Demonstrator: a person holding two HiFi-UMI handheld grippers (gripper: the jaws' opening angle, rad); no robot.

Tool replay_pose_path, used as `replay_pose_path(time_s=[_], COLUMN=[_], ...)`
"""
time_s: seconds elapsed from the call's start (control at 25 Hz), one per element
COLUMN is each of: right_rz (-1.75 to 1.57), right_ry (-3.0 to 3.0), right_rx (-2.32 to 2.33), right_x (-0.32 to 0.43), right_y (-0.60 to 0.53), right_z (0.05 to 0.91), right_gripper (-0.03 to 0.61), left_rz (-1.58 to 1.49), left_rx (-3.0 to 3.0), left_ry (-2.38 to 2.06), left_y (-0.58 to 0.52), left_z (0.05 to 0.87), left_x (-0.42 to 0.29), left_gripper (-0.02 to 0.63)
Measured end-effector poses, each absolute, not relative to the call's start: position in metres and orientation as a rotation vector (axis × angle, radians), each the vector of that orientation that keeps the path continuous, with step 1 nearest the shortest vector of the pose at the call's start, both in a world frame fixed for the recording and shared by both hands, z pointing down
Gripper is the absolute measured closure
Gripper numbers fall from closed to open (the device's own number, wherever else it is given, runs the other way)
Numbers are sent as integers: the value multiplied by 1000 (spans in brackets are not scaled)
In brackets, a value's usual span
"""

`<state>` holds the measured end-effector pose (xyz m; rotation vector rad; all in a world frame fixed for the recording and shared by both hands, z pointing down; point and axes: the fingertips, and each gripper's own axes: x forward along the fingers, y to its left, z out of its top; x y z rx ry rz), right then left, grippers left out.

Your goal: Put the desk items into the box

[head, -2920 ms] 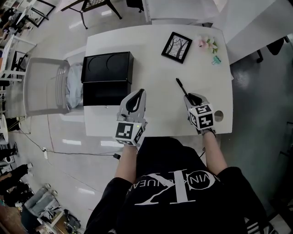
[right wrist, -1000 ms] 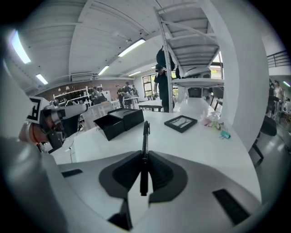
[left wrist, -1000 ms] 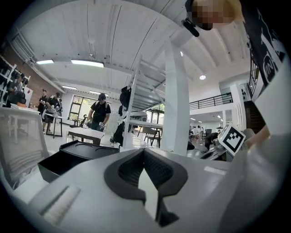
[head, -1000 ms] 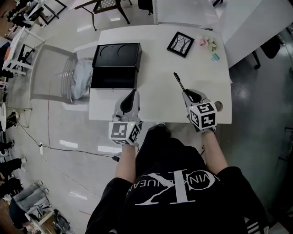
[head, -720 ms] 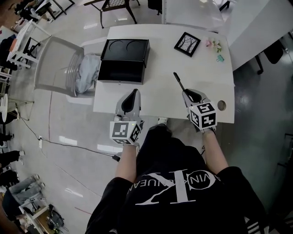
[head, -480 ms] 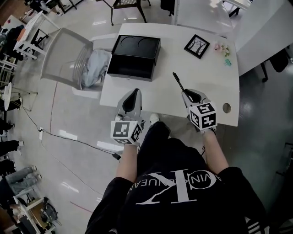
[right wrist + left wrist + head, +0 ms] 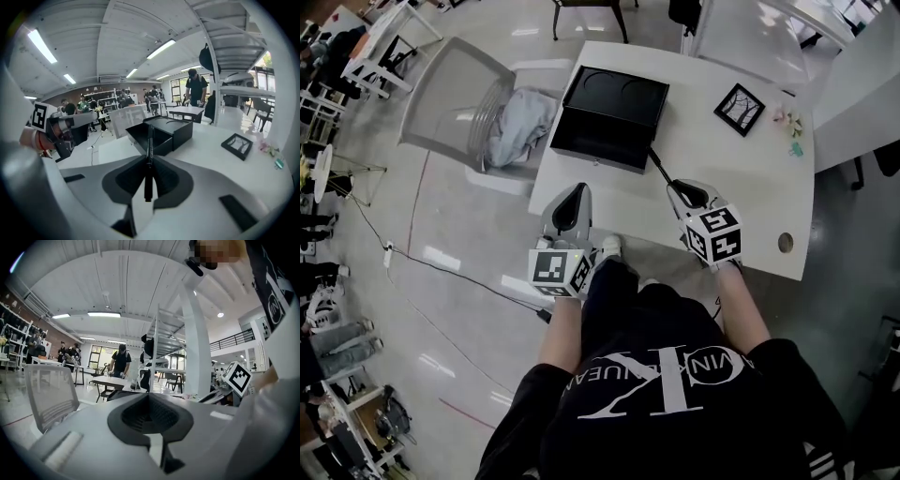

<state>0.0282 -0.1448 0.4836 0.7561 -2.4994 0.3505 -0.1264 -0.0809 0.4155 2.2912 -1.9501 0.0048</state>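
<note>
The open black box (image 7: 609, 117) stands at the white desk's (image 7: 741, 187) far left, its lid tipped back. My right gripper (image 7: 679, 190) is shut on a black pen (image 7: 659, 169) whose tip reaches the box's near right corner. In the right gripper view the pen (image 7: 149, 140) sticks out from the shut right gripper (image 7: 149, 161) toward the box (image 7: 161, 131). My left gripper (image 7: 576, 193) is shut and holds nothing, hanging just off the desk's front left corner. A black picture frame (image 7: 739, 108) and pink flowers (image 7: 784, 116) lie at the desk's far right.
A grey mesh chair (image 7: 455, 103) with a pale cloth (image 7: 520, 122) on its seat stands left of the box. A small teal clip (image 7: 796, 147) lies near the flowers. The desk has a cable hole (image 7: 786, 243) at its near right. Other desks and people fill the background.
The desk and box have slid up and to the right in the head view. The pen tip now sits at the box's near corner. Both grippers stay shut.
</note>
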Motion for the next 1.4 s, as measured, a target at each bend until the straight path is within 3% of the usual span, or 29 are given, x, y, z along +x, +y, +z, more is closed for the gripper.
replay_pose_path(time_s=[0.76,1.4], right_rz=[276,244], right_ry=[-2461,-2288], right_rx=[559,423], right_x=[-79,-117], right_y=[-189,-215], right_z=[492,526], right_gripper=[525,525], left_rz=[17,38], left_rx=[2250,2214], left_ry=[-1935,-1891], left_y=[-134,-174], left_z=[433,455], left_x=[-205,-243], left_gripper=[604,604])
